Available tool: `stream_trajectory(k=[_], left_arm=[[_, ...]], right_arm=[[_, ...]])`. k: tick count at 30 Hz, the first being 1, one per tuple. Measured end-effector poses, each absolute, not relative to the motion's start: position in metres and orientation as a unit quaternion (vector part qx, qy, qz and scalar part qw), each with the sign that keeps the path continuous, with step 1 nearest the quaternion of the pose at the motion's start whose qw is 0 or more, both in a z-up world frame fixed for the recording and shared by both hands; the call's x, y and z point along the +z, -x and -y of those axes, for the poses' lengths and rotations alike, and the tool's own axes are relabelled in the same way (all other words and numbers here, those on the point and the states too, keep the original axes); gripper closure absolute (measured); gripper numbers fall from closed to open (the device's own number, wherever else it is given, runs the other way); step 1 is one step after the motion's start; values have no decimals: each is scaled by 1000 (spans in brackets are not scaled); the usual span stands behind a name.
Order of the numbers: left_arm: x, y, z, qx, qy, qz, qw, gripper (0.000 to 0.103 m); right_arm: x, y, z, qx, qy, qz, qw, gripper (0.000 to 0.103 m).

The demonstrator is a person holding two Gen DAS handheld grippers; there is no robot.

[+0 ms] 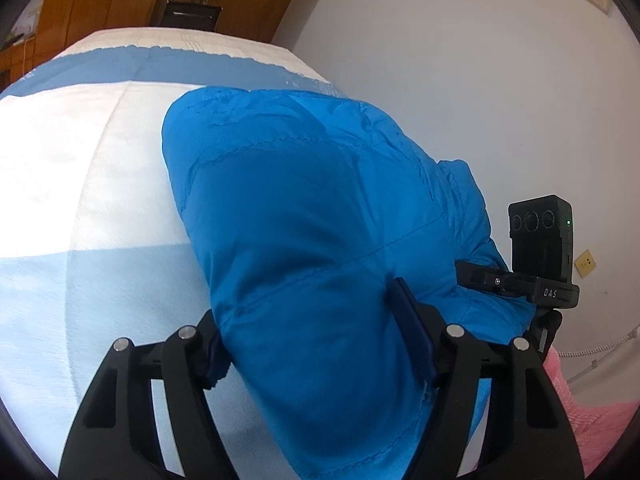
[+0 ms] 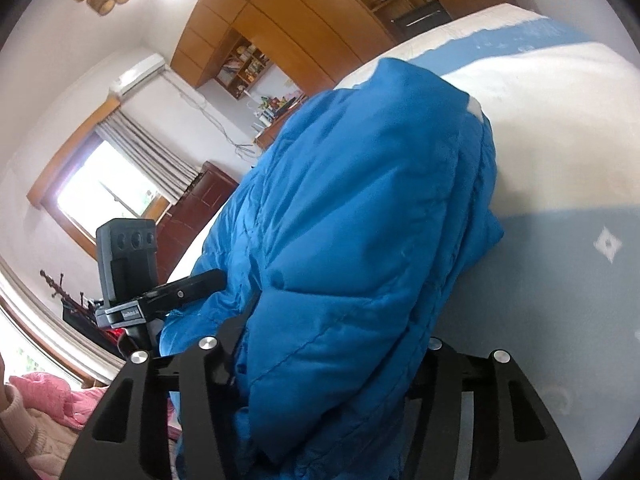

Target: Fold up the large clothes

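A bright blue puffy jacket (image 1: 304, 208) lies bunched on a bed with a white and pale blue cover (image 1: 80, 184). My left gripper (image 1: 316, 344) is shut on a thick fold of the jacket, the fabric bulging between its fingers. In the right wrist view the same jacket (image 2: 360, 200) fills the middle, and my right gripper (image 2: 328, 364) is shut on another fold of it. Each gripper's camera block shows in the other's view: the right gripper's block (image 1: 540, 240) beside the jacket's right edge, the left gripper's block (image 2: 128, 264) to the jacket's left.
A white wall (image 1: 460, 80) runs along the bed's right side. Pink fabric (image 1: 592, 412) lies at the near corner. Wooden wardrobes (image 2: 300, 12), a window with curtains (image 2: 108, 184) and a dark cabinet (image 2: 196, 208) stand beyond the bed.
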State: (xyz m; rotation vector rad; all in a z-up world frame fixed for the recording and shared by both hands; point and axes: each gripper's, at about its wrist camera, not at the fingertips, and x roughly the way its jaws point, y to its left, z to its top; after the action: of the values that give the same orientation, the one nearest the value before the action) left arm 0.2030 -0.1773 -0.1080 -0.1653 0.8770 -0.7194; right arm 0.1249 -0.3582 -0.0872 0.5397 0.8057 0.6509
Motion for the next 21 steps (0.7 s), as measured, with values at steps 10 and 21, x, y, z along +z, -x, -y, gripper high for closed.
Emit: stream_trajectory(k=[10, 21], left_arm=[[-75, -219, 139, -298, 73, -375, 875, 34], [-57, -283, 85, -235, 84, -339, 907, 34]], right_arm=[[-50, -178, 330, 344, -180, -371, 844, 49], [-35, -292, 271, 397, -145, -367, 829, 49]])
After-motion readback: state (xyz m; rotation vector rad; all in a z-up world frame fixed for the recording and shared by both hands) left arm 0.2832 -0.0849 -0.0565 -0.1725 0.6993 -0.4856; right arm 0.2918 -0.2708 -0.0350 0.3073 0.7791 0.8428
